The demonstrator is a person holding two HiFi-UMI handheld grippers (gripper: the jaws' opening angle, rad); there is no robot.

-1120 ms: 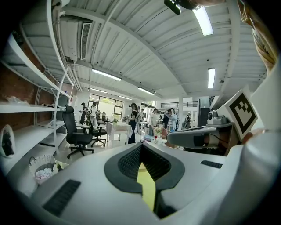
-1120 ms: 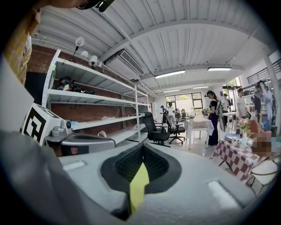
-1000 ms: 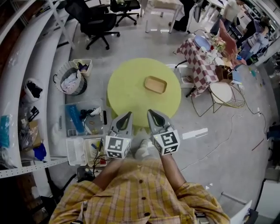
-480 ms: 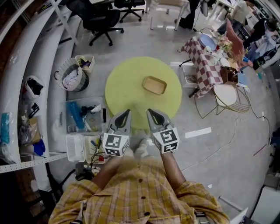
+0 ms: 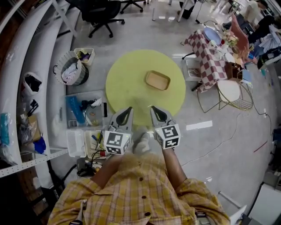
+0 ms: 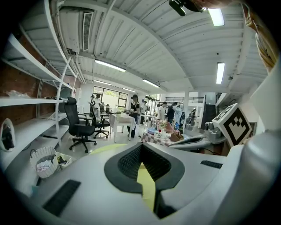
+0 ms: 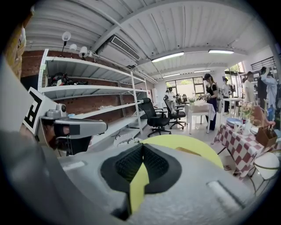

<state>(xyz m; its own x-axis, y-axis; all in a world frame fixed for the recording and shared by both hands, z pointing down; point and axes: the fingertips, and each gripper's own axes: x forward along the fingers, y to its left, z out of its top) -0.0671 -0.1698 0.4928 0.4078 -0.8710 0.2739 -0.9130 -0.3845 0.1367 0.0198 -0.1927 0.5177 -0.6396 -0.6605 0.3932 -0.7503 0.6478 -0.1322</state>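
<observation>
A round yellow-green table (image 5: 129, 83) stands on the grey floor below me, with a shallow wooden tray (image 5: 157, 80) on its right half. My left gripper (image 5: 128, 109) and right gripper (image 5: 153, 108) hang side by side over the table's near edge, close to my chest and well short of the tray. Both are shut with nothing between the jaws. In the left gripper view the black pads (image 6: 131, 160) meet at the tip of the left gripper (image 6: 140, 146). The right gripper (image 7: 142, 147) looks the same, with the table (image 7: 180, 141) beyond it.
A wicker basket of cloths (image 5: 69, 73) and open plastic boxes of tools (image 5: 84, 115) sit left of the table, beside long white shelves (image 5: 19, 83). A checkered table (image 5: 210, 47) and a round white chair (image 5: 230, 92) stand to the right. A black office chair (image 5: 102, 12) is beyond.
Both grippers have tipped down a little, so the yellow-green table now shows in the right gripper view. They stay shut and side by side.
</observation>
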